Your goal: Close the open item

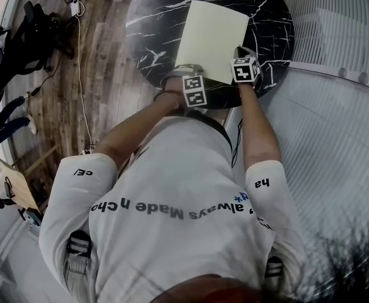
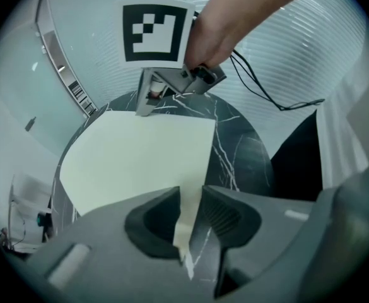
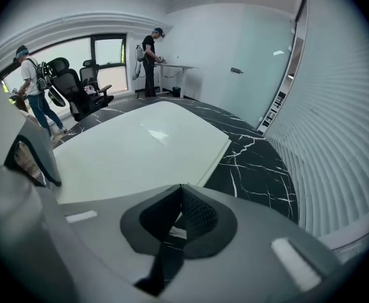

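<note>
A flat pale cream folder [image 1: 216,36] lies closed on a round black marble table [image 1: 149,40]. My left gripper [image 1: 185,69] stands at the folder's near left corner, pointing steeply down. In the left gripper view its jaws [image 2: 190,191] stand apart, with the cream corner [image 2: 185,223] showing in the gap and bare marble beside it. My right gripper [image 1: 240,50] is at the folder's near right corner. Its fingertips [image 3: 182,187] meet, shut, just short of the folder's edge [image 3: 140,150]. The right gripper [image 2: 151,98] also shows across the folder in the left gripper view.
The table's near edge [image 1: 222,103] is against the person's body. A ribbed white wall [image 1: 335,36] curves round the right side. Wooden floor with cables [image 1: 80,55] lies to the left. Office chairs [image 3: 77,87] and two people [image 3: 149,59] are far behind the table.
</note>
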Demonstrator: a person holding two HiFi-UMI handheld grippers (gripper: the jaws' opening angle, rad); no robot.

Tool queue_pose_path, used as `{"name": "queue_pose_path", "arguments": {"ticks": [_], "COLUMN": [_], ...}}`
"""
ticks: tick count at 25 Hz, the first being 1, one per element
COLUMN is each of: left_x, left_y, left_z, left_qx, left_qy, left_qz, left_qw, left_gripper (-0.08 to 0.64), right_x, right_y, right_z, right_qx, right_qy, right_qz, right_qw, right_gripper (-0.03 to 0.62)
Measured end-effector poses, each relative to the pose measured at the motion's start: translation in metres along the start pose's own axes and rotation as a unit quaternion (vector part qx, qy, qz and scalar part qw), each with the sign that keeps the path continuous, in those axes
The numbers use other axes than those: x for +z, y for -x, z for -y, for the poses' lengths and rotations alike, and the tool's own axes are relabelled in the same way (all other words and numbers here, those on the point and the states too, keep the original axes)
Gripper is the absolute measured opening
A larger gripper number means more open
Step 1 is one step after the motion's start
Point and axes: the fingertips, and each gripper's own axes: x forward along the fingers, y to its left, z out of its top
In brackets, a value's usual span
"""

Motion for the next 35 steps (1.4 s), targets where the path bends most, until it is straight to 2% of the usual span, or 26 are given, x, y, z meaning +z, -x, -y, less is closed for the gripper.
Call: {"name": "queue_pose_path", "arguments": {"ticks": [5, 13, 19, 26, 31, 35], "left_x": [0.000, 0.001, 0.003, 0.006, 0.012, 0.025], "left_y": [0.000, 0.002, 0.006, 0.021, 0.045, 0.083], "left_z": [0.000, -0.001, -0.003, -0.008, -0.015, -0.029], "left_qx": [0.000, 0.003, 0.000, 0.008, 0.029, 0.059], "left_qy": [0.004, 0.017, 0.049, 0.095, 0.137, 0.182], "left_qz": [0.001, 0.010, 0.032, 0.067, 0.112, 0.172], "left_qw": [1.0000, 0.9998, 0.9983, 0.9932, 0.9838, 0.9664], "left_gripper": [0.107, 0.109, 0.102, 0.089, 0.078, 0.043], "right_x": [0.000, 0.000, 0.003, 0.015, 0.025, 0.038], "right_y": [-0.004, 0.000, 0.033, 0.095, 0.135, 0.172], "right_z": [-0.002, 0.001, 0.000, -0.009, -0.010, -0.014], "right_qx": [0.013, 0.015, 0.008, 0.011, 0.009, 0.011], "right_qy": [-0.012, -0.012, -0.042, -0.056, -0.069, -0.071], "right_qz": [-0.020, -0.020, 0.040, 0.113, 0.158, 0.192], "right_qw": [1.000, 1.000, 0.998, 0.992, 0.985, 0.979], "right_gripper": [-0.012, -0.006, 0.002, 0.002, 0.002, 0.002]}}
